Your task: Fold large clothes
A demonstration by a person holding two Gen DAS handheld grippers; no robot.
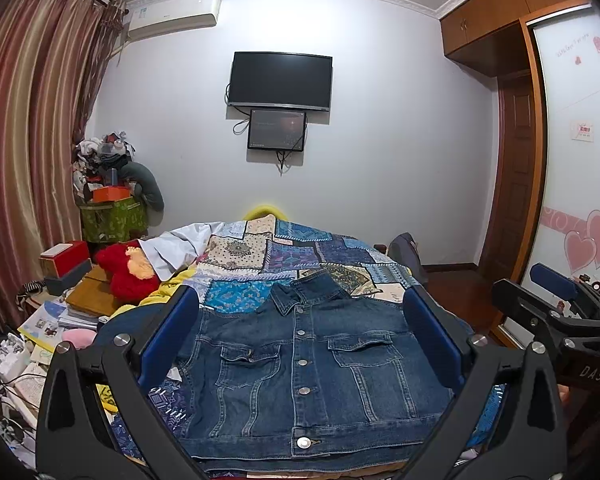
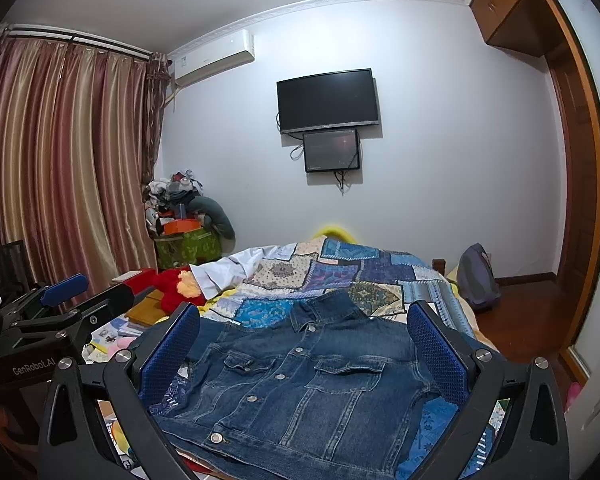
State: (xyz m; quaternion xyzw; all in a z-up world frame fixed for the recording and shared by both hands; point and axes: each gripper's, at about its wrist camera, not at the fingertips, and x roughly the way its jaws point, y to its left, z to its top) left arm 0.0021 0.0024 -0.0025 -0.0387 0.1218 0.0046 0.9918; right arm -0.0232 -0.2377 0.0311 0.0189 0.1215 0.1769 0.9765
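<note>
A dark blue denim jacket (image 1: 300, 364) lies front up and buttoned on the patchwork bedspread (image 1: 284, 252), collar pointing away from me. Its sleeves appear tucked under, so the body forms a rough rectangle. It also shows in the right wrist view (image 2: 300, 384). My left gripper (image 1: 300, 316) is open and empty, held above the jacket with a blue pad on either side. My right gripper (image 2: 302, 332) is open and empty too, above the jacket. The right gripper also shows at the right edge of the left wrist view (image 1: 556, 300).
A red plush toy (image 1: 126, 272) and a white cloth (image 1: 180, 248) lie on the bed's left. Books and boxes (image 1: 68, 300) crowd the left side. A backpack (image 2: 476, 280) sits at the bed's far right corner. A TV (image 1: 280, 80) hangs on the far wall.
</note>
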